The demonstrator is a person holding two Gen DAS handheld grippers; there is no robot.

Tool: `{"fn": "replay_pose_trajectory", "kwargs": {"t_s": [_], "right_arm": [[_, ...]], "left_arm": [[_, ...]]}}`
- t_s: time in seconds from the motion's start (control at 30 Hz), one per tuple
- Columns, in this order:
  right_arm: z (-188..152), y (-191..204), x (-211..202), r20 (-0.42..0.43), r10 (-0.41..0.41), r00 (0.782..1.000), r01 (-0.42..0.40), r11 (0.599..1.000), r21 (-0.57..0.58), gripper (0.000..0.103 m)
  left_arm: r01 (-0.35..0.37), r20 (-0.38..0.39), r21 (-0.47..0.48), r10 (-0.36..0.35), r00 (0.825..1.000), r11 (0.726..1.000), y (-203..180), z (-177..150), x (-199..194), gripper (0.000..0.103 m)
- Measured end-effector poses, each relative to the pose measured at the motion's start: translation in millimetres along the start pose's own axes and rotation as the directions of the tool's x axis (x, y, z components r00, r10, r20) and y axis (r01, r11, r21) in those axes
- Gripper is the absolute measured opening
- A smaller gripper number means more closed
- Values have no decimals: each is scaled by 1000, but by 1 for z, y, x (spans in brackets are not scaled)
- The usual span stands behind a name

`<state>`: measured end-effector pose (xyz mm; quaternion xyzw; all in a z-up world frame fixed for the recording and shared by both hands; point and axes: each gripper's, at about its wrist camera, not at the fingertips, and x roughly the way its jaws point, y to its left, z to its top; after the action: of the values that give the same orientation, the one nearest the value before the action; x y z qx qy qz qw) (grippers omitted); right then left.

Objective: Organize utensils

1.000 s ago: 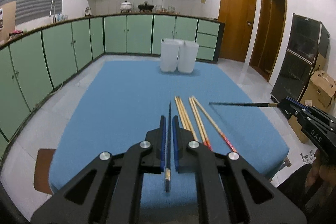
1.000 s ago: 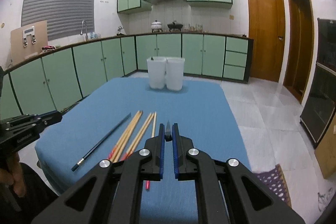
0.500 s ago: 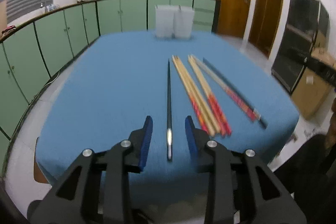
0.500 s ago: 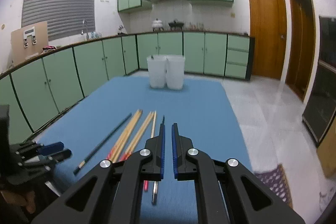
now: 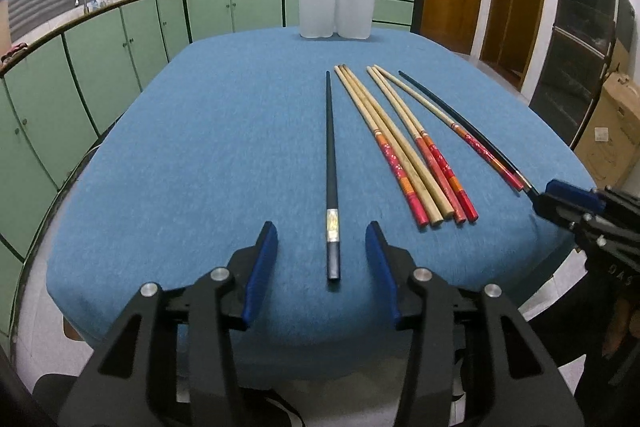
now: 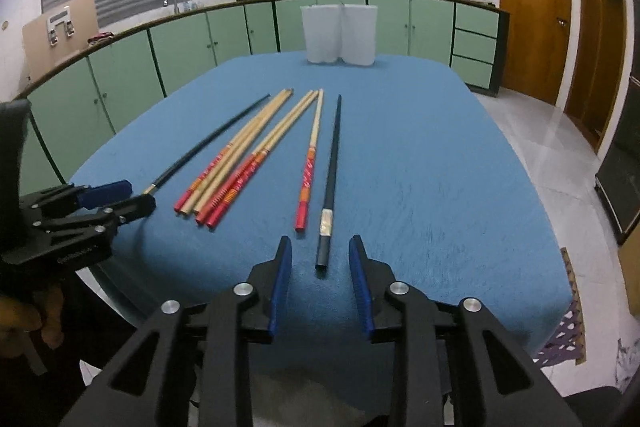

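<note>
- Underneath everything, a table under a blue cloth [image 5: 208, 155] fills both wrist views, with green kitchen cabinets [image 5: 100, 67] curving behind it.
- At its far edge stand two white containers [image 5: 336, 9], touching side by side.
- Nearer, the left gripper [image 5: 322, 239] hangs low over the near edge; its jaws have just been opening and now stand apart, pads clear of the black chopstick [image 5: 330, 155] lying flat on the cloth between them.
- Beside it, the right gripper [image 6: 320, 257] is likewise parted, more narrowly, having just been opening; a second black chopstick [image 6: 331, 171] lies on the cloth with its butt end between the blue pads [image 6: 280, 283], untouched.
- Between the two black sticks lie the wooden chopsticks with red ends [image 5: 404, 151], roughly parallel, tips pointing toward the containers; the rightmost one lies just beside the second black chopstick.
</note>
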<state>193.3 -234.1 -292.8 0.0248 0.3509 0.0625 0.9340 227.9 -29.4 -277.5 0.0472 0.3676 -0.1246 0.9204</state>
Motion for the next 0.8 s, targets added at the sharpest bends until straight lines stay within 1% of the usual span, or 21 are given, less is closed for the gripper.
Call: {"fn": "replay_pose_trajectory", "kwargs": {"t_s": [0.07, 0.1, 0.13, 0.17, 0.2, 0.23, 0.27, 0.37, 0.43, 0.67, 0.8], "right_arm": [[-2, -1, 0, 0, 1, 1000, -1, 1000, -1, 28], [-1, 0, 0, 1, -3, 1000, 3, 1000, -10, 28], [-1, 1, 0, 4, -4, 1000, 4, 1000, -16, 25], [0, 1, 1, 4, -3, 1000, 3, 1000, -19, 19], [0, 1, 1, 4, -4, 1000, 4, 1000, -24, 15], [0, 1, 1, 3, -6, 1000, 6, 1000, -25, 7], [-1, 1, 1, 3, -6, 1000, 6, 1000, -23, 7], [0, 1, -2, 7, -4, 1000, 4, 1000, -16, 7], [4, -3, -8, 19, 3, 1000, -3, 1000, -1, 7], [34, -10, -41, 108, 9, 994, -13, 999, 33, 6], [58, -13, -59, 166, 14, 986, -20, 999, 37, 6]], "left_arm": [[2, 1, -3, -2, 1000, 1000, -1, 0, 2, 44], [4, 1, -1, -4, 1000, 1000, -1, 0, 2, 41], [10, 1, 2, -10, 1000, 1000, -2, 0, 1, 35], [12, 2, 8, -12, 1000, 1000, -3, 1, 1, 31], [15, 1, 15, -15, 1000, 1000, -5, 1, 1, 20], [25, -2, 17, -25, 1000, 1000, -6, 1, 1, 9], [29, -4, 17, -29, 1000, 999, -6, 0, 0, 7], [46, -7, -1, -46, 999, 999, -5, 1, -1, 6], [65, -11, -30, -66, 998, 997, -2, 4, -4, 6], [68, 42, -68, -65, 997, 995, 0, 27, -33, 6], [73, 97, -74, -66, 993, 995, 2, 47, -54, 6]]}}
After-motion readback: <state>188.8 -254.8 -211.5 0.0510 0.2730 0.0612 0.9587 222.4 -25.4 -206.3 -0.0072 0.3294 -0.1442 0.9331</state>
